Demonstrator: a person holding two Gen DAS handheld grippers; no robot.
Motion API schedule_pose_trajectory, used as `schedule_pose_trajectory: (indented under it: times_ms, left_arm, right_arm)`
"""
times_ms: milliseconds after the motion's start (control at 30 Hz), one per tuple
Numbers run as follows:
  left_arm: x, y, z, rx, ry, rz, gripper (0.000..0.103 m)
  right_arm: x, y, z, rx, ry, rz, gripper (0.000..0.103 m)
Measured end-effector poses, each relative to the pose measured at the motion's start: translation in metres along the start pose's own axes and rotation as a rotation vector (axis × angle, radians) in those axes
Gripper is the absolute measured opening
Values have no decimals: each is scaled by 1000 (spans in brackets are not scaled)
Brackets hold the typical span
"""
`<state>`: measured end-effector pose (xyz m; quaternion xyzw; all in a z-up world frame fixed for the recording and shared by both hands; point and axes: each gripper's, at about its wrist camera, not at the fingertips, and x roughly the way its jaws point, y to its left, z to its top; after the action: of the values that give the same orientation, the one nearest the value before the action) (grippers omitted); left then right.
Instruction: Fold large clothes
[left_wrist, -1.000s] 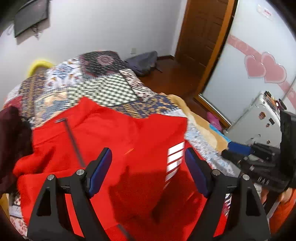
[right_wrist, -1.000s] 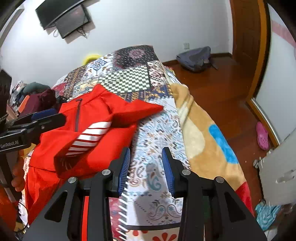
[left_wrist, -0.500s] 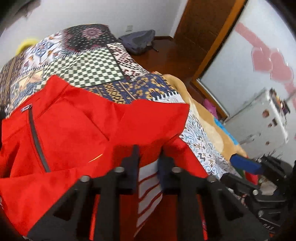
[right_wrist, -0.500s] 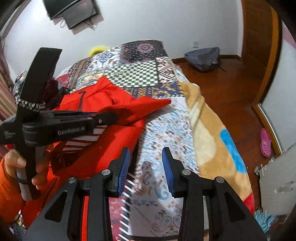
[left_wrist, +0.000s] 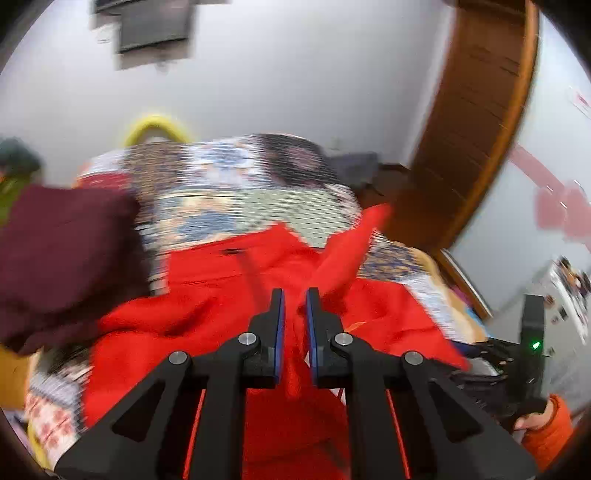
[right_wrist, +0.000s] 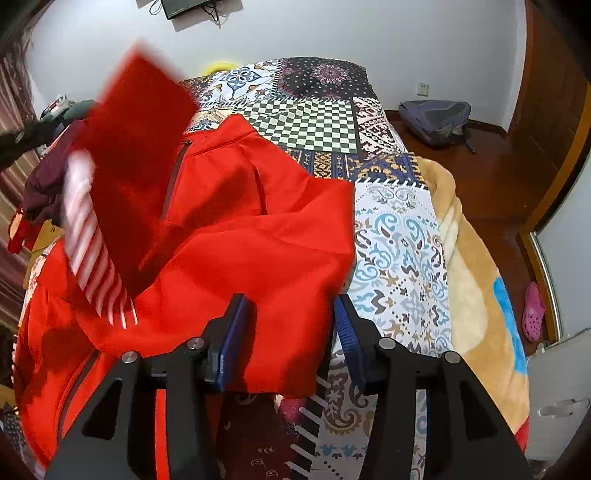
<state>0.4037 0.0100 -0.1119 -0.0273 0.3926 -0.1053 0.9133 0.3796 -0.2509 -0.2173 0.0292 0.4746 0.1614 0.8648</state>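
White walls (right_wrist: 369, 29), wood floor (right_wrist: 491, 173) (patchwork bed (right_wrist: 306, 122)).

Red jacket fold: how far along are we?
Early. Done: the red jacket lies zip side up on the patchwork bedspread. In hand: the left gripper, whose jaws just closed, pinches red fabric, and the striped sleeve hangs lifted over the body. The right gripper, jaws just opening, straddles the hem without pressing. Left: lay that sleeve down, then the remaining folds.
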Motion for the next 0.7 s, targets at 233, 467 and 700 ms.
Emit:
schedule_pose_trajectory:
  times_ms: [233, 467, 700]
  left_arm:
    - [-3, 67, -54, -97, 127, 100, 10]
    - [25, 72, -74, -102, 240, 31, 28]
    - [48, 55, -24, -118, 191, -87, 50]
  right_arm:
    - [-4, -3, -3, 58, 4, 1, 48]
    - [-8, 6, -1, 48, -2, -54, 48]
    - [-28, 17, 10, 25, -59, -72, 48]
